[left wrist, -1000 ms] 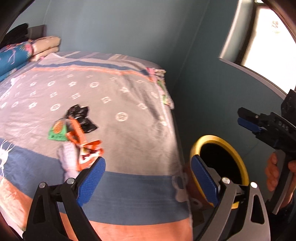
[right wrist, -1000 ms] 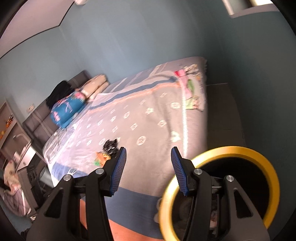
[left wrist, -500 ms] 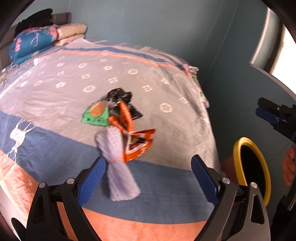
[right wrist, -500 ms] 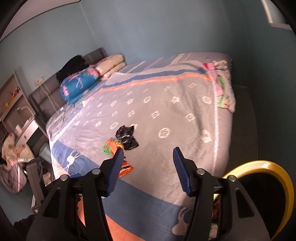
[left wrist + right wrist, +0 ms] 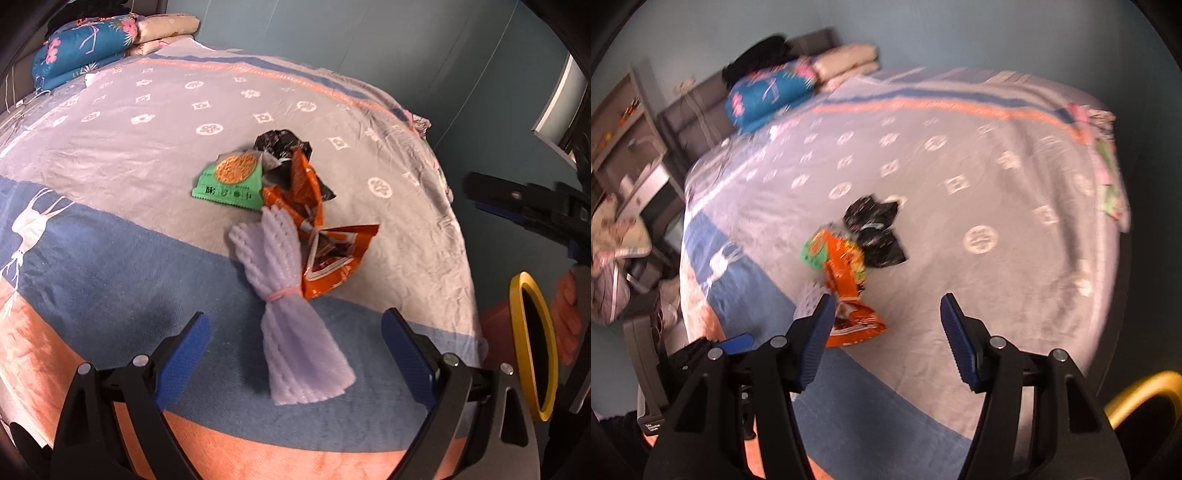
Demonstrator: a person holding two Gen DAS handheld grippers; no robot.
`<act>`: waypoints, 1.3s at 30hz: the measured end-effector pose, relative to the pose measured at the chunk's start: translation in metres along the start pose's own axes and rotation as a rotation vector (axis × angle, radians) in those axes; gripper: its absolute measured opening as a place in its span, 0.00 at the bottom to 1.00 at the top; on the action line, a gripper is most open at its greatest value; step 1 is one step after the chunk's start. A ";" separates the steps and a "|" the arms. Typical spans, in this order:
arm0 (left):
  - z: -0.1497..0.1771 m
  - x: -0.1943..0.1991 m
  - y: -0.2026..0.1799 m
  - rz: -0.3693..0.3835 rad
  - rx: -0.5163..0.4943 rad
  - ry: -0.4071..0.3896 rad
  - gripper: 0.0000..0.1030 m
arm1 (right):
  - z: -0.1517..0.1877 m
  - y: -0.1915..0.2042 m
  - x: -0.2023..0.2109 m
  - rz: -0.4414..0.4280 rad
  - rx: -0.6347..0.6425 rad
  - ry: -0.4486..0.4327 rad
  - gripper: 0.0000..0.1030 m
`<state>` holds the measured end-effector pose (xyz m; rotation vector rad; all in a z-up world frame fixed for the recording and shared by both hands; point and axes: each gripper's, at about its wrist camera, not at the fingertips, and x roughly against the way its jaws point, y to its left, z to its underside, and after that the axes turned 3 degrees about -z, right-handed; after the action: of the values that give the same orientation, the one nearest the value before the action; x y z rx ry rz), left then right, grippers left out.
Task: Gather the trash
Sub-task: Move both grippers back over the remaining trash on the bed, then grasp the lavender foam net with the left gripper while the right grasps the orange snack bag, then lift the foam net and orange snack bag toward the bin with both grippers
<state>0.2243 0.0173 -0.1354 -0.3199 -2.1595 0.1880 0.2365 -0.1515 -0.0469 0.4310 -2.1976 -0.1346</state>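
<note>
Both sets of jaws spread and empty: left gripper (image 5: 291, 354) straddling the near end of the lilac foam net (image 5: 291, 295), likely lined up for a first grab; right gripper (image 5: 886, 332), jaws just widening, with the orange wrapper (image 5: 846, 291) just beyond its left finger. Green wrapper (image 5: 231, 181) printed with unreadable characters; yellow-rimmed bin (image 5: 533, 347) waiting beyond the right finger.

Domestic bedroom. Showing a made bed (image 5: 997, 206) under a patterned grey, blue and orange bedspread (image 5: 110, 155), folded quilts (image 5: 775, 92) and pillows (image 5: 849, 61) stacked against a dark padded headboard (image 5: 701, 107), shelving (image 5: 617, 129) standing beside it, blue-green painted walls (image 5: 332, 33), a window frame (image 5: 561, 107) letting in daylight.
</note>
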 end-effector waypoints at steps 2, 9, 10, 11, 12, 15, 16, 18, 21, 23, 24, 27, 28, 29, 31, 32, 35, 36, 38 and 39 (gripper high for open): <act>0.000 -0.006 0.002 -0.001 0.002 0.009 0.88 | -0.005 0.003 -0.022 -0.017 0.023 0.034 0.56; 0.001 -0.026 0.012 0.017 0.040 0.049 0.87 | -0.020 0.008 -0.087 -0.140 0.011 0.155 0.53; 0.001 -0.027 0.012 0.016 0.039 0.050 0.87 | -0.021 0.009 -0.093 -0.144 0.011 0.168 0.52; 0.001 -0.028 0.012 0.019 0.040 0.051 0.87 | -0.022 0.010 -0.101 -0.151 0.008 0.185 0.52; 0.001 -0.030 0.013 0.024 0.043 0.053 0.87 | -0.023 0.010 -0.110 -0.162 0.000 0.205 0.51; 0.000 -0.034 0.015 0.035 0.051 0.062 0.87 | -0.022 0.013 -0.125 -0.158 0.001 0.233 0.49; 0.000 -0.036 0.015 0.040 0.052 0.065 0.87 | -0.022 0.014 -0.128 -0.159 0.003 0.239 0.48; 0.000 -0.037 0.014 0.043 0.048 0.062 0.87 | -0.022 0.015 -0.137 -0.162 0.002 0.257 0.46; 0.000 -0.038 0.011 0.043 0.031 0.052 0.86 | -0.021 0.015 -0.148 -0.166 -0.007 0.277 0.44; 0.000 -0.040 0.009 0.042 0.021 0.052 0.82 | -0.022 0.015 -0.154 -0.162 -0.009 0.287 0.41; 0.000 -0.041 0.008 0.041 0.017 0.052 0.80 | -0.021 0.014 -0.157 -0.163 -0.014 0.297 0.39; -0.001 -0.040 0.008 0.047 0.011 0.047 0.69 | -0.021 0.011 -0.166 -0.191 -0.041 0.322 0.37; -0.001 -0.039 0.008 0.053 0.013 0.045 0.64 | -0.021 0.009 -0.168 -0.195 -0.050 0.325 0.36; -0.001 -0.038 0.008 0.059 0.017 0.042 0.61 | -0.021 0.008 -0.169 -0.198 -0.057 0.326 0.34; -0.001 -0.035 0.007 0.074 0.012 0.038 0.50 | -0.022 0.007 -0.171 -0.209 -0.070 0.326 0.26; -0.001 -0.035 0.006 0.075 0.004 0.037 0.48 | -0.022 0.008 -0.170 -0.210 -0.071 0.324 0.24; 0.001 -0.035 0.000 0.065 -0.026 0.039 0.37 | -0.023 0.011 -0.168 -0.188 -0.064 0.315 0.23; 0.002 -0.035 -0.002 0.062 -0.037 0.038 0.34 | -0.024 0.011 -0.166 -0.183 -0.064 0.310 0.23; 0.003 -0.033 -0.004 0.056 -0.047 0.036 0.30 | -0.024 0.012 -0.163 -0.172 -0.059 0.299 0.22; 0.004 -0.032 -0.005 0.058 -0.051 0.033 0.28 | -0.024 0.014 -0.160 -0.161 -0.053 0.286 0.21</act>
<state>0.2379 0.0030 -0.1612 -0.4121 -2.1261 0.1593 0.3416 -0.0809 -0.1482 0.5621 -1.8746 -0.2051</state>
